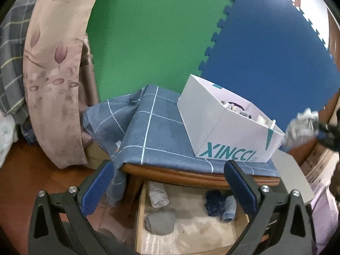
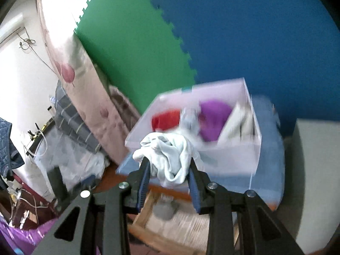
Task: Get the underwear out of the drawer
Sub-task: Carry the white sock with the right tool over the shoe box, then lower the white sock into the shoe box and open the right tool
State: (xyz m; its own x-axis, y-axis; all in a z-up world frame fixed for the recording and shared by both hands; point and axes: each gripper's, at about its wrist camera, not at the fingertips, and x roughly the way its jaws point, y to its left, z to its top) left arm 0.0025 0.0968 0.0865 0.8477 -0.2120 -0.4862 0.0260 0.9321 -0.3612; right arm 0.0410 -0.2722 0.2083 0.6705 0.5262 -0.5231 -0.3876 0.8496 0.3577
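Note:
My right gripper is shut on a pale blue-white underwear, held above the open wooden drawer and in front of the white box. In the left wrist view the same bundle is blurred at the right, next to the box. My left gripper is open and empty above the drawer. The drawer holds a grey roll, a beige roll, a dark blue item and a light blue roll.
The white box marked XINCCI stands on a blue checked cloth over the cabinet top and holds red and purple clothes. A floral curtain hangs at the left. Green and blue foam mats cover the wall.

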